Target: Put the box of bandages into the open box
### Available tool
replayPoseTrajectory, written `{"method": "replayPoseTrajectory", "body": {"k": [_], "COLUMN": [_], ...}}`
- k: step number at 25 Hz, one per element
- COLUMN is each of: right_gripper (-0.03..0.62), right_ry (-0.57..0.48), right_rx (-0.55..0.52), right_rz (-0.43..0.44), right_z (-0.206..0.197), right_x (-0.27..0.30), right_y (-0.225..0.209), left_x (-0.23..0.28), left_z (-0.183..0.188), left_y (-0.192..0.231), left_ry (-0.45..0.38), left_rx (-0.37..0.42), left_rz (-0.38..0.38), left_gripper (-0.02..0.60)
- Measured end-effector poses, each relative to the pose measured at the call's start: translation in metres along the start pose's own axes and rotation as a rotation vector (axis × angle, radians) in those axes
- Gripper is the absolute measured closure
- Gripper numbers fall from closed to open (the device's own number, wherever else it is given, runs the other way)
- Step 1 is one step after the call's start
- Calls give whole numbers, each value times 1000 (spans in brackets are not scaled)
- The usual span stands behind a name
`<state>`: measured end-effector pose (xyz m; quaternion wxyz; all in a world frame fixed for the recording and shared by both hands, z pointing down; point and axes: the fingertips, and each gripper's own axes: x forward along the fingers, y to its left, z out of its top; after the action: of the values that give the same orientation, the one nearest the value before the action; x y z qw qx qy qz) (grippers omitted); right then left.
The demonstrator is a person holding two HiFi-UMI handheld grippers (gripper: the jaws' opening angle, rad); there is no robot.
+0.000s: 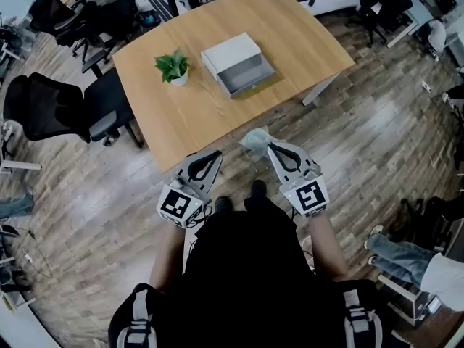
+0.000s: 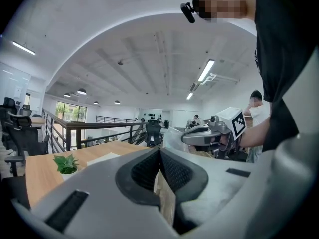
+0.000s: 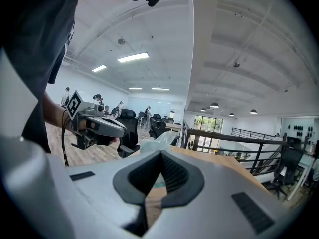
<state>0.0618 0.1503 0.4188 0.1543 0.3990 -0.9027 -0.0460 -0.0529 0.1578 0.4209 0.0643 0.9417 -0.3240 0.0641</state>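
Right gripper (image 1: 270, 146) is being held low in front of the person, just off the near edge of the table (image 1: 217, 118), and its jaws are pressing fully together on the box of bandages (image 1: 256, 140), which is showing as a pale packet in crinkled clear wrap. The packet is sticking out past the jaw tips and, seen from above, is hanging over the floor (image 1: 377, 143) right beside the table's near edge, well apart from anything on the tabletop. Left gripper (image 1: 217, 154) is hovering alongside, also just off the table's near edge and closer to its near corner; its jaws are meeting at the tips with nothing between them, only a sliver of wood showing through the gap behind the tips. On the table, about the middle of the top, the open box (image 1: 238, 64) is sitting with its pale lid side up and its grey hollow facing the table's near edge. A small potted plant (image 1: 172, 67) is standing on the table too, toward the table's left edge. Black office chairs (image 1: 51, 107) are standing on the floor off the table's left side
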Motion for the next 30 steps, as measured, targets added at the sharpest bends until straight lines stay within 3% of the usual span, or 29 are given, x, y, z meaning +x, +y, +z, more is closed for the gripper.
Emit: {"method": "replayPoseTrajectory", "body": {"k": [12,17,26,30], "right_gripper": [569,569,569,569], "right_ry": [-37,-48,-64,-45], "right_rx": [-13,46,3,33], "right_rz": [104,116,140,141], "right_z": [-19,-26,-39,-42], "right_x": [-9,-13,-12,-6], "right_y": [-73,-91,-112,-117], "left_x": [68,84,103,110], "left_z": [18,17,14,17], "left_y": [-21,-29,-33,-27], "left_ry": [7,17,43,40], "left_rx": [12,17,15,12], "left_rz": [103,155,170,168], "left_gripper": [558,560,560,558]}}
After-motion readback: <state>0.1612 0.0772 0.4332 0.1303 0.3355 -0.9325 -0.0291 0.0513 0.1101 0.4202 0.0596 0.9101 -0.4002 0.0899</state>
